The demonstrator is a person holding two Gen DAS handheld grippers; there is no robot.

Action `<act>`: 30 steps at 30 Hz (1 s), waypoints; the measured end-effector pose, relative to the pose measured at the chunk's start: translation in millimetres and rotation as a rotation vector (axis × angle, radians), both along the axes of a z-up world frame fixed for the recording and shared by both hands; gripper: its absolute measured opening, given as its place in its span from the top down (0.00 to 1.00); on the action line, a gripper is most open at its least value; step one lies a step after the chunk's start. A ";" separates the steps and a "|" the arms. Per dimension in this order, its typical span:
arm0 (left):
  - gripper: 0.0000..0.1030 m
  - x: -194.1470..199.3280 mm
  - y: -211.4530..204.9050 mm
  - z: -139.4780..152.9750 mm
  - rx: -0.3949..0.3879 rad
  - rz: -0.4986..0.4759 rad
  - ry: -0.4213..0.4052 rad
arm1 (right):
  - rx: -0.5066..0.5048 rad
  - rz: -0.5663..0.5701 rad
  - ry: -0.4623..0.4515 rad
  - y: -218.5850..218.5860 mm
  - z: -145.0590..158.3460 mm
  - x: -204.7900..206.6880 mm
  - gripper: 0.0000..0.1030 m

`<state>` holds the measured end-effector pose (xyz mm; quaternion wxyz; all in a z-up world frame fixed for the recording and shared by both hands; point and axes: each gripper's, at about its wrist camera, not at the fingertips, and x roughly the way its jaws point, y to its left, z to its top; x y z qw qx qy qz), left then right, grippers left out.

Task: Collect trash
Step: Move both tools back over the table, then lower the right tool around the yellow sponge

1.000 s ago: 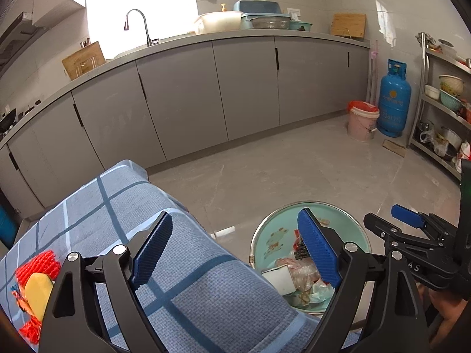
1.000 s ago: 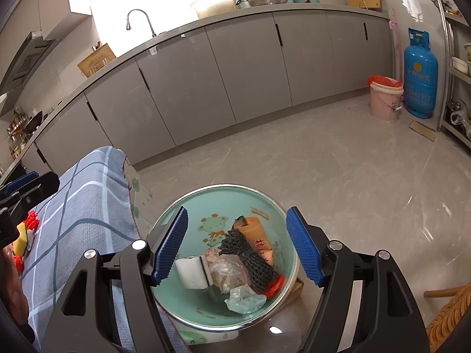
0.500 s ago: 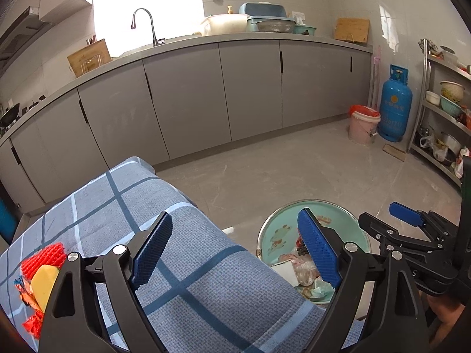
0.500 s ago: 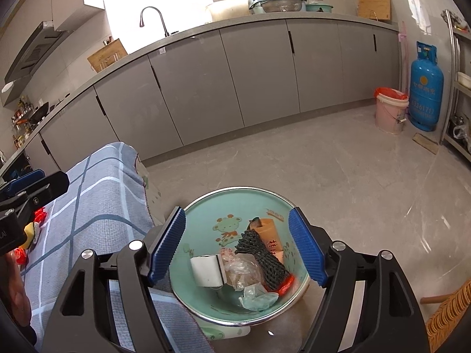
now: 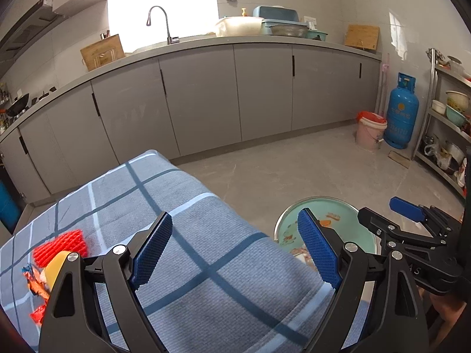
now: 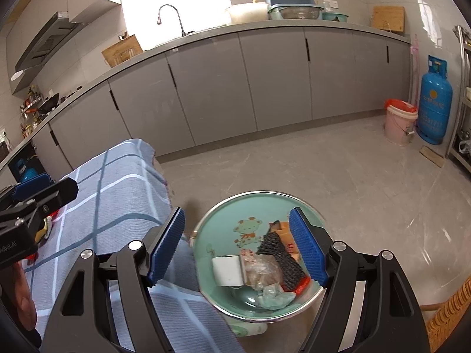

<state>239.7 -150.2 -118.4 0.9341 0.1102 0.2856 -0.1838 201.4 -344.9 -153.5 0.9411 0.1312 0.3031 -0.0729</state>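
Both grippers hang above the near edge of a table under a blue-grey checked cloth (image 5: 206, 264). The right gripper (image 6: 237, 245) stands with jaws wide apart and empty, over the green enamel bin (image 6: 212, 235) on the floor just right of the table; it already holds a white box (image 6: 228, 270), crumpled plastic (image 6: 262, 273) and a black mesh sleeve (image 6: 279, 261). The left gripper (image 5: 235, 250) is open too, gripping nothing. The remaining trash lies at the table's far left: a red foam net (image 5: 59, 250) with a yellow piece (image 5: 57, 267) and orange wrapper scraps (image 5: 35, 282). I'd swing the left gripper over there, come down straight, and pinch the net without snagging the cloth.
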 end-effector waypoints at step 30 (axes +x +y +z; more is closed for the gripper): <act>0.10 -27.6 252.1 2.3 0.022 0.487 0.001 | -0.072 0.407 -0.010 208.4 27.2 45.6 0.20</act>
